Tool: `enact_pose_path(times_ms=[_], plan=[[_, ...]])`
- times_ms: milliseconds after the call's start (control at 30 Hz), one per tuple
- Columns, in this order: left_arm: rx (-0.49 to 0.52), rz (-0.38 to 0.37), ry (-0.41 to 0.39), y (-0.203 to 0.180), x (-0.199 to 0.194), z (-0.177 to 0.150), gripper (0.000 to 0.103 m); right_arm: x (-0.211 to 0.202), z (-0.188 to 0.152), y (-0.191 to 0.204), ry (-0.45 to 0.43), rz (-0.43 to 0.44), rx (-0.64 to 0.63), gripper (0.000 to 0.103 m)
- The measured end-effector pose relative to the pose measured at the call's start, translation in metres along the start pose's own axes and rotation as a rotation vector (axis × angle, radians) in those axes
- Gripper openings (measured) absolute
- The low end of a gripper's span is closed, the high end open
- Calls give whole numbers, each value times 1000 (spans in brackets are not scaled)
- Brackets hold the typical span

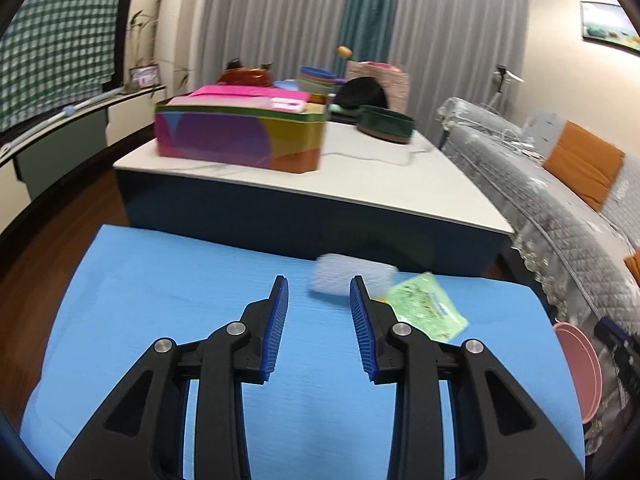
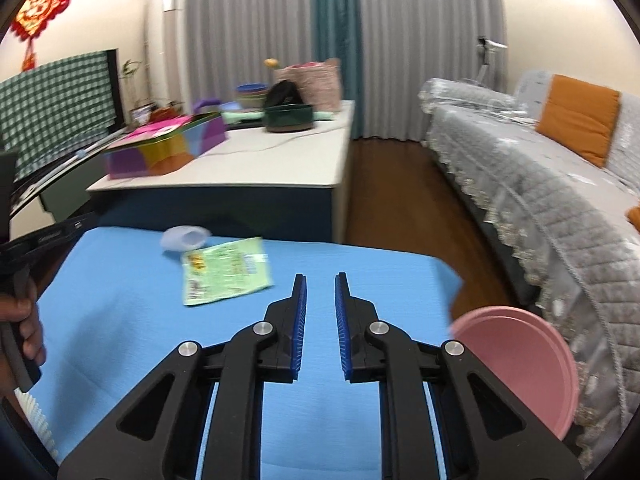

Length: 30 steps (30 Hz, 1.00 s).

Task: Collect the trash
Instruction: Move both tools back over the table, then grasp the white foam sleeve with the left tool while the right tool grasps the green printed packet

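Observation:
A green snack wrapper [image 1: 430, 308] lies flat on the blue mat [image 1: 160, 300], with a pale crushed plastic cup [image 1: 352, 274] just behind it. My left gripper [image 1: 319, 286] is open and empty above the mat, its right finger beside the cup and wrapper. In the right wrist view the wrapper [image 2: 226, 270] and cup [image 2: 184, 237] lie ahead to the left on the mat [image 2: 380, 272]. My right gripper [image 2: 321, 280] is open and empty, right of the wrapper. A pink bin [image 2: 520, 364] stands at the mat's right edge; it also shows in the left wrist view [image 1: 580, 372].
A low white table [image 1: 360, 168] stands behind the mat with a colourful box [image 1: 240, 136], a dark green bowl [image 1: 386, 124] and other items. A grey covered sofa [image 2: 540, 184] with orange cushions runs along the right. Wooden floor [image 2: 392, 200] lies between.

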<state>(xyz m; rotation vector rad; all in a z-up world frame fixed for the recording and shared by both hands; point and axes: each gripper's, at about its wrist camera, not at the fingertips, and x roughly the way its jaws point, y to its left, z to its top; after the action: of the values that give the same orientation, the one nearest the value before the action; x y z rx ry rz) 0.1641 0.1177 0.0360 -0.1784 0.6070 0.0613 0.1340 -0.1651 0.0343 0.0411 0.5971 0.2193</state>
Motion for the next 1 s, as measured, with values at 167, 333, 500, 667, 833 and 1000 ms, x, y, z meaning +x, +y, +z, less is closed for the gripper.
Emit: enact_pose_path(times_ms=[167, 333, 500, 667, 833, 1000], plan=[[-24, 19, 27, 15, 14, 0, 32, 39, -2, 52, 44, 71, -15, 17], [-37, 15, 53, 27, 28, -1, 32, 90, -2, 94, 115, 104, -31, 26], [-111, 23, 89, 49, 43, -4, 32, 133, 2, 124, 167, 115, -68, 41], [-144, 18, 96, 59, 54, -3, 32, 162, 0, 135, 230, 81, -105, 39], [-154, -19, 94, 52, 68, -1, 32, 160, -3, 127, 242, 98, -88, 6], [-128, -62, 98, 35, 83, -3, 32, 141, -7, 108, 222, 82, -80, 3]])
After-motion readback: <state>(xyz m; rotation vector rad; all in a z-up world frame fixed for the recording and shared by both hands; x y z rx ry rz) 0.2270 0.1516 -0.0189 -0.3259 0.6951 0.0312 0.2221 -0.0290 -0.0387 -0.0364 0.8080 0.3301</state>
